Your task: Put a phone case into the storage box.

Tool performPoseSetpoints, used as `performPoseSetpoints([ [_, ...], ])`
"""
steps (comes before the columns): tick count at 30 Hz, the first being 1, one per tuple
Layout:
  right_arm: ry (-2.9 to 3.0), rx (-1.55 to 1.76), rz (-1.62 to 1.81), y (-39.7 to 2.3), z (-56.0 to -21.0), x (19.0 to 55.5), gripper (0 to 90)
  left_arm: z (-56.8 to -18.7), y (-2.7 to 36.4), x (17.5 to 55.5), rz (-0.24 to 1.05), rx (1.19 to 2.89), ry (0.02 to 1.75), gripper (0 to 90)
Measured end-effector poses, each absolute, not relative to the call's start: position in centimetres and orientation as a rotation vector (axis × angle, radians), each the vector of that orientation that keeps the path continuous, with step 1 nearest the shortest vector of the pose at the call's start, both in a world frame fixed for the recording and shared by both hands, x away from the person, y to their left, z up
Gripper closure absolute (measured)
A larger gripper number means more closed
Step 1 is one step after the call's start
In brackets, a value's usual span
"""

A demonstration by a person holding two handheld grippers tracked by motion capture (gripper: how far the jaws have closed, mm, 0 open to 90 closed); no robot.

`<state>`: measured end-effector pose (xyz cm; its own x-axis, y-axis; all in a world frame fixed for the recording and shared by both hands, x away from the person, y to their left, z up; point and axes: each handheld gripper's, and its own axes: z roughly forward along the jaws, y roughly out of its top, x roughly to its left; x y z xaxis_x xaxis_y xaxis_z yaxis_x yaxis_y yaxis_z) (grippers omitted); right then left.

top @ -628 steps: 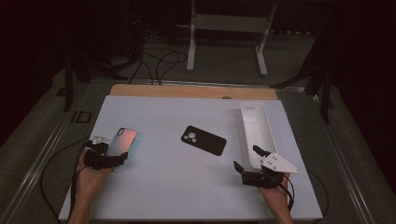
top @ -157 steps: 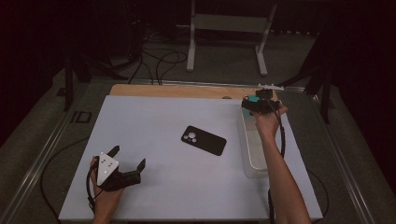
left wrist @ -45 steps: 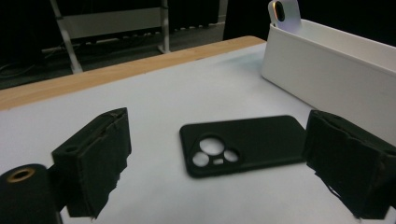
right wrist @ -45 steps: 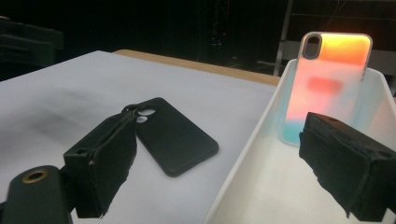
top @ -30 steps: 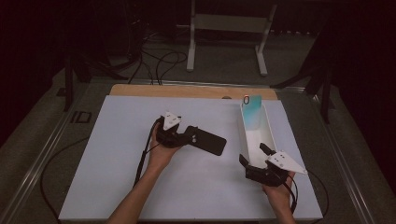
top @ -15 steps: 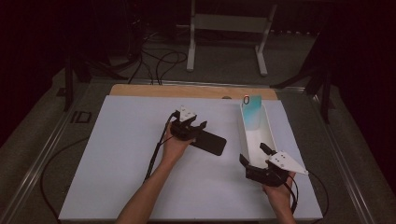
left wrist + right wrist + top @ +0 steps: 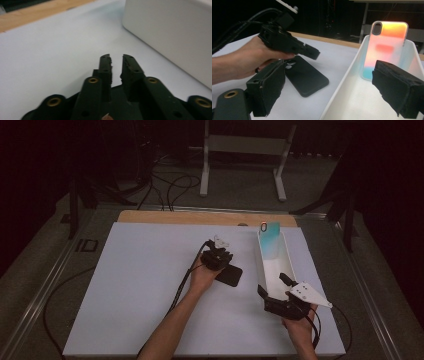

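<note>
A black rectangular phone case (image 7: 231,275) is lain flat just left of the long white plastic bin (image 7: 267,272), under the left gripper (image 7: 218,256), whose jaws have just been closing and are nearly shut, nothing seen clamped. The right gripper (image 7: 272,285) is held wide open, empty, at the bin's near end. The thin case could be skated aside if pinched at its edge.

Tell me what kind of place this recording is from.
Probably a lab or studio data-collection bench, not a home: a bare white table in a dark room, cables across the floor, a metal stand behind, and phone cases handled with a hand-held gripper.
</note>
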<state>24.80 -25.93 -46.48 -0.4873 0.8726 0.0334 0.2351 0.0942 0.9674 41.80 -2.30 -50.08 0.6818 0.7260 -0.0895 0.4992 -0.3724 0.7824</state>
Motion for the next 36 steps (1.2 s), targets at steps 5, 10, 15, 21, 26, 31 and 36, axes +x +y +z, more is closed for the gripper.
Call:
performPoseSetpoints([
  [5,1.795,1.085,1.424,-25.9,-46.4,24.8,11.4,-50.4,-3.1,42.0,0.335,2.065,0.944,90.0],
  [10,1.791,1.086,1.423,-26.0,-46.4,24.7,11.4,-51.0,-3.5,42.4,0.304,2.068,0.969,90.0],
  [15,1.792,1.084,1.424,-26.1,-46.3,24.7,11.4,-51.5,-3.8,42.4,0.289,2.056,0.984,90.0],
  [21,1.786,1.088,1.426,-26.1,-46.3,24.7,11.4,-51.8,-4.0,42.5,0.280,2.071,0.989,90.0],
  [26,1.785,1.088,1.427,-26.1,-46.3,24.6,11.4,-52.3,-4.4,42.5,0.265,2.107,1.002,90.0],
  [31,1.782,1.089,1.430,-26.2,-46.3,24.6,11.4,-52.5,-4.5,42.6,0.236,2.119,1.009,90.0],
  [36,1.788,1.093,1.428,-26.1,-46.4,24.7,11.4,-52.6,-4.8,42.8,0.221,2.122,1.033,90.0],
])
